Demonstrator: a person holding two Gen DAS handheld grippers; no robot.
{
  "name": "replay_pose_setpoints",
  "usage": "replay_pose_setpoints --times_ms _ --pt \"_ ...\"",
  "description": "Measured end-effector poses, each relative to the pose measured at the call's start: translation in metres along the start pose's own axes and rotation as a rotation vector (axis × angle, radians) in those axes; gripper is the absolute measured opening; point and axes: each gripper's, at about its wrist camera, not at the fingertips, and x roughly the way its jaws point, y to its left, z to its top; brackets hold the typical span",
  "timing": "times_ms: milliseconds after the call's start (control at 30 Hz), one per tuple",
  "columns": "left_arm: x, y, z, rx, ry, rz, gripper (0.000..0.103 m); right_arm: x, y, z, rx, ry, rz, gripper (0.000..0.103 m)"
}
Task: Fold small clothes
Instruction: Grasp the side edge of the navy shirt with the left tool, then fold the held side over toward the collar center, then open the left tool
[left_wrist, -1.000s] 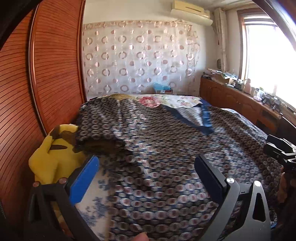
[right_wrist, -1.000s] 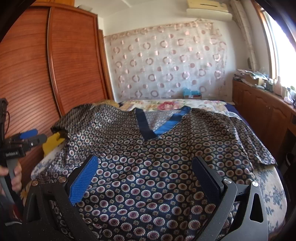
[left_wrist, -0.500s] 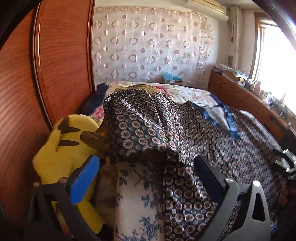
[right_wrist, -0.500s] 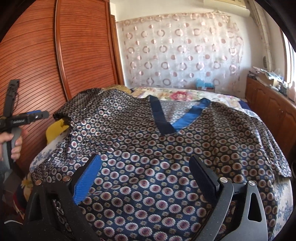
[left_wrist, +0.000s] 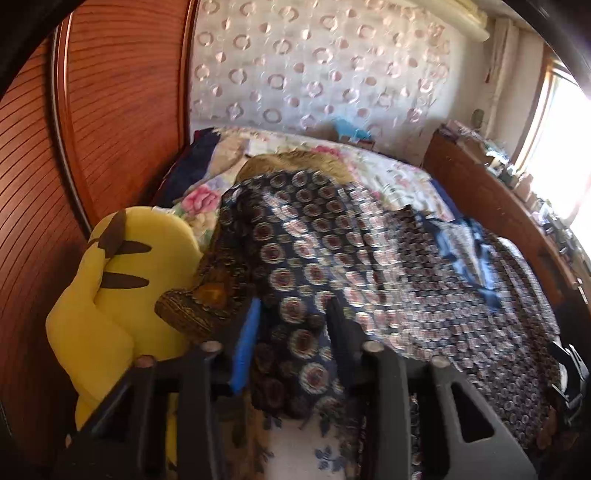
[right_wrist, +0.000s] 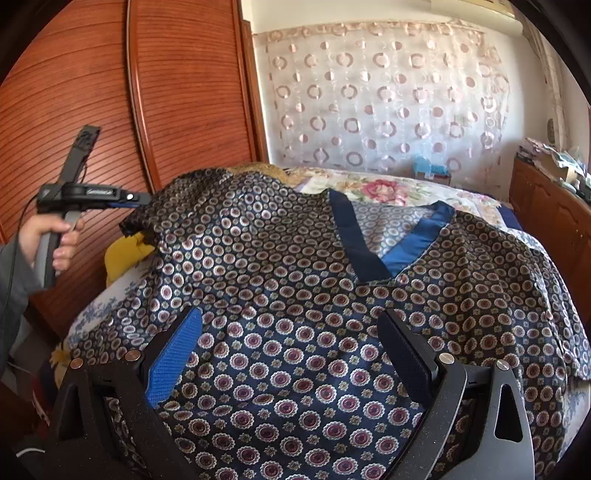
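Already pinched on cloth: left gripper (left_wrist: 291, 332), jaws just drawn nearly together on the sleeve edge of the patterned top (right_wrist: 295, 295), fabric bunched between the blue pad and the black one. Gripped sleeve raised off the bed (right_wrist: 406, 188) at its left side, just beside a yellow plush toy (left_wrist: 122, 295) against the wooden wardrobe (right_wrist: 92, 110). Seen from the right wrist, held by a hand (right_wrist: 48, 240) in a grey sleeve; a small white label on the gripper body, too small to read. Right gripper (right_wrist: 291, 350) spread wide, nothing between the jaws, poised over the lower front of the top. Garment laid flat across the bed, blue V-neck (right_wrist: 369, 251) pointing toward the camera, floral sheet showing at the far edge. No legible brand or writing anywhere else.
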Motion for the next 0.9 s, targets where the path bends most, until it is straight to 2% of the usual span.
replay_pose_setpoints --times_ms 67,133,200,367,600,700,800,900 --pt "0.003 0.003 -0.001 0.003 0.014 0.020 0.002 0.002 0.000 -0.004 0.000 0.008 -0.001 0.097" --pt "0.000 0.003 -0.002 0.024 -0.005 0.018 0.000 0.002 -0.003 -0.007 0.017 0.012 0.002 0.097" --pt "-0.007 -0.001 0.000 0.044 -0.027 0.031 0.000 0.001 -0.006 -0.009 0.034 0.013 0.005 0.097" --pt "-0.025 -0.013 0.021 0.070 -0.090 0.009 0.000 -0.003 -0.011 -0.012 0.057 0.010 0.015 0.097" --pt "-0.029 -0.079 0.050 0.210 -0.132 -0.027 0.000 -0.005 -0.016 -0.015 0.059 0.009 -0.004 0.097" --pt "-0.026 -0.109 0.049 0.291 -0.156 -0.006 0.000 -0.006 -0.022 -0.016 0.077 0.013 -0.009 0.097" --pt "-0.026 -0.128 0.041 0.337 -0.170 -0.058 0.000 -0.011 -0.025 -0.017 0.081 0.012 -0.019 0.097" --pt "-0.024 -0.135 0.032 0.345 -0.141 -0.098 0.000 -0.017 -0.029 -0.018 0.090 0.007 -0.019 0.097"
